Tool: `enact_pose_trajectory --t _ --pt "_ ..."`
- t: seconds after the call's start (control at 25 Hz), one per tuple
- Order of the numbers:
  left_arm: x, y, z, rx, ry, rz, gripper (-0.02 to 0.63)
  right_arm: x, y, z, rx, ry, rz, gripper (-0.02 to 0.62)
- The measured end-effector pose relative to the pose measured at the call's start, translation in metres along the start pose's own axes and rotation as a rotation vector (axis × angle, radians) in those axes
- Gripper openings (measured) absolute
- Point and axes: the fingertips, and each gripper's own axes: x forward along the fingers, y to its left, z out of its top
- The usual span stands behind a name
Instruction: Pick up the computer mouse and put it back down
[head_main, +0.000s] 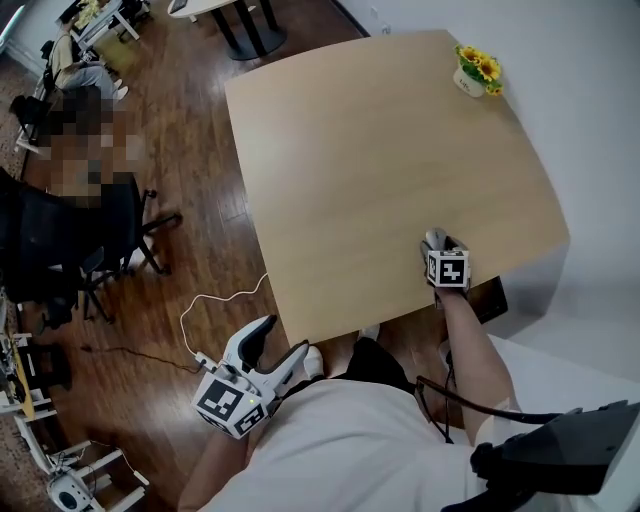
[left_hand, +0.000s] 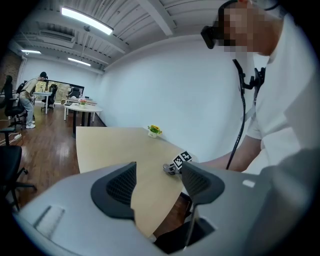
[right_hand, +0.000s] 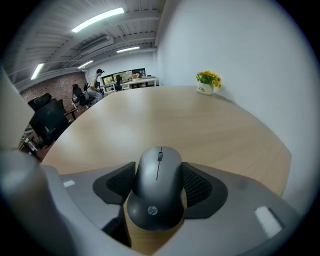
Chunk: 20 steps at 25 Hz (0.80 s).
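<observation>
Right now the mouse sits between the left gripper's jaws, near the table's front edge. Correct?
No, wrong gripper. The mouse sits between the jaws of the right gripper, both pressed to its sides, near the front edge of the table; the right gripper view shows it. The left gripper is open and empty.

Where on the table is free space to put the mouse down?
Nearly the whole table is bare: the wide patch between the right gripper, holding the mouse at the near edge, and the flower pot in the far right corner, plus the left half. Only that corner is taken.
</observation>
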Motion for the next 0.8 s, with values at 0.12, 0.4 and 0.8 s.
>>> enact_pose_trajectory --t 0.12,0.4,0.8 --pt "0.005 0.003 0.001 -0.019 0.008 0.023 0.267 0.012 -0.001 -0.005 0.005 0.007 0.005 0.296" --pt "0.014 0.006 -0.004 -0.036 0.015 0.024 0.267 0.016 0.006 -0.004 0.007 -0.041 0.026 0.307" --pt "-0.014 0.002 -0.008 0.028 -0.006 -0.045 0.267 -0.059 0.018 0.015 0.042 -0.157 -0.004 0.313"
